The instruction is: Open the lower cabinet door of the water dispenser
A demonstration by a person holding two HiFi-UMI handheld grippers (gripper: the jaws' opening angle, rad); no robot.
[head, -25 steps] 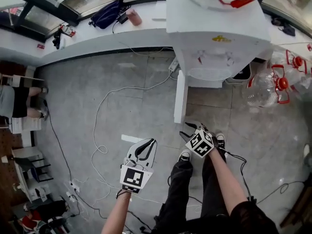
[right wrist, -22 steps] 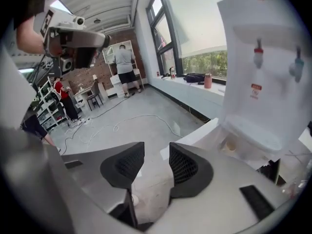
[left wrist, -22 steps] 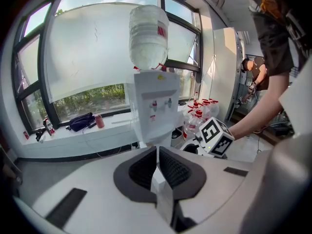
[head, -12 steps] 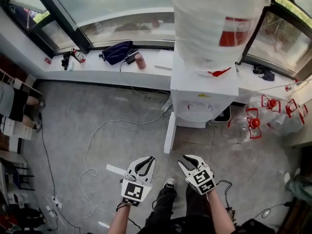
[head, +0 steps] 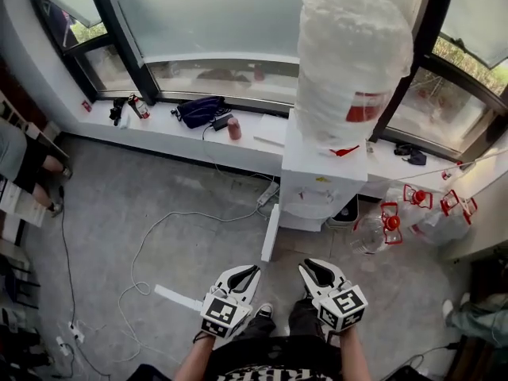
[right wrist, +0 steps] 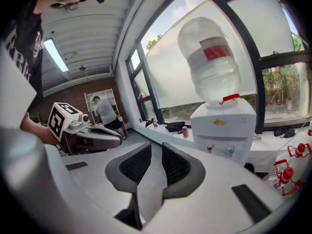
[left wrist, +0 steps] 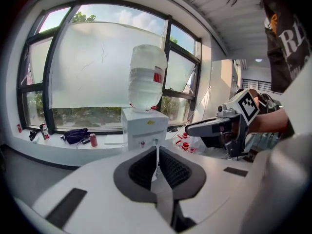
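The task looked done. The water dispenser (head: 321,185) stood on the floor (head: 159,205) against the far window wall, with its big wrapped bottle (head: 353,62) on top. Its lower cabinet door (head: 271,232) stood swung out from the unit's left front corner, edge-on to the head view and pointing toward the near side. How wide the door stood, or what was inside the cabinet, could not be made out from above.

Both grippers were held in the near foreground, well apart from the dispenser and touching nothing. The left gripper (head: 251,270) had its jaws clenched together with nothing between them. The right gripper (head: 305,264) had its jaws parted by only a narrow gap, also with nothing between them; they had just been closing.

By this reading no step on the door was left, unless it had to be swung wider. That would mean bringing a gripper back down to the door's free edge.
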